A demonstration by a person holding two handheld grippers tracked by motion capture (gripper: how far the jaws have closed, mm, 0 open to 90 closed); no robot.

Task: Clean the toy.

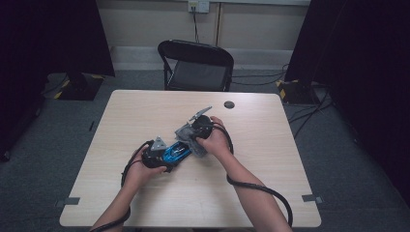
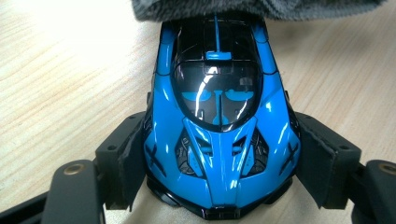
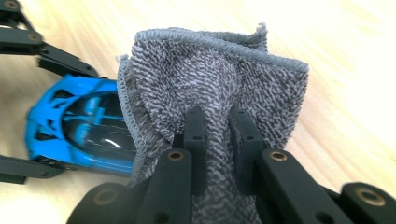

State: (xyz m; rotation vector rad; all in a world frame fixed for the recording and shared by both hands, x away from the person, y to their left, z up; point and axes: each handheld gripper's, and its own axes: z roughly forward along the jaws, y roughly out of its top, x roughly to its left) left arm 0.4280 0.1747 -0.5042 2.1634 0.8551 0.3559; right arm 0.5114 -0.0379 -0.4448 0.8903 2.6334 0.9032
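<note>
One pale wooden table (image 1: 145, 111) takes up the middle of the high view, with a black folding chair (image 1: 196, 65) behind its far edge at upper centre. Just left of centre on the tabletop lies a blue toy car (image 1: 176, 152). The left gripper (image 2: 219, 186) is clamped on the car's sides, its pads pressed against the bodywork at the bottom of the left gripper view. A grey cloth (image 3: 210, 102) lies over one end of the car; the right gripper (image 3: 217, 135) pinches a fold of it, jaws nearly together, at the middle of the right gripper view.
</note>
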